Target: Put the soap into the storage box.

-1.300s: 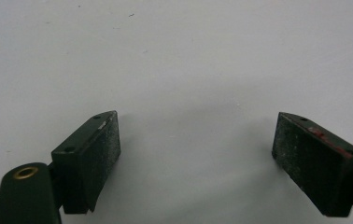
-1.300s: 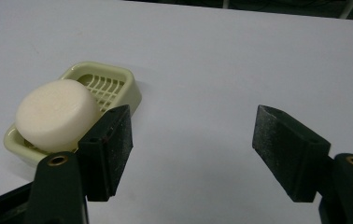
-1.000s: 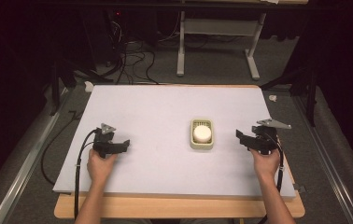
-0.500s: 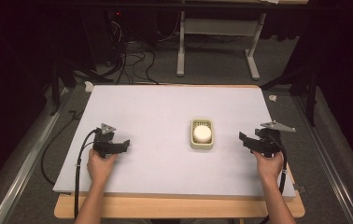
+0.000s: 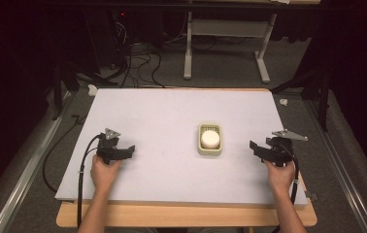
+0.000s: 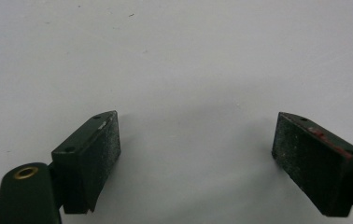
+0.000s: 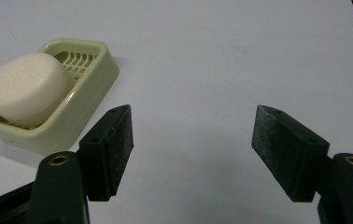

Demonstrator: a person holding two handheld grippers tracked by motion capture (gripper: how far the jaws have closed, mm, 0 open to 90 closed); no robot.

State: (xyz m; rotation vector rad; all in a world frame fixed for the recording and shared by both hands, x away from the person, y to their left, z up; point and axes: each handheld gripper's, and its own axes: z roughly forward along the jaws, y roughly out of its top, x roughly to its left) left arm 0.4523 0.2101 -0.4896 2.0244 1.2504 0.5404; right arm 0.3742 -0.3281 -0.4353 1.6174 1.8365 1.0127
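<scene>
Little has shifted since the earlier frames: the right claw (image 5: 255, 147) has drifted slightly toward the person's edge of the bench (image 5: 172, 111), while the left claw (image 5: 130, 149), the dish and the soap lie as they did.

At far left, dark floor runs beside the bench, with a metal rail (image 5: 24, 179) slanting along it and a black cable (image 5: 82, 170) looping from the left claw down past the bench edge. The bench carries a pale, matte white sheet over a wooden top whose bare strip (image 5: 181, 217) shows along the near edge. The left claw sits low over the sheet at the left, its jaws spread wide with nothing but white surface between them. Behind the bench, tangled cables (image 5: 138, 58) lie on grey carpet beside the legs of a white frame (image 5: 225, 43).

Right of centre, a pale green soap dish (image 5: 209, 139) (image 7: 90, 84) rests on the sheet, holding a round white soap bar (image 5: 210, 138) (image 7: 25, 88). Farther right, the right claw hovers near the dish but apart from it, jaws parted and empty in its own view, pointing toward the dish. Beyond it, another rail (image 5: 346, 179) and dark curtains (image 5: 361, 73) close off the room.
</scene>
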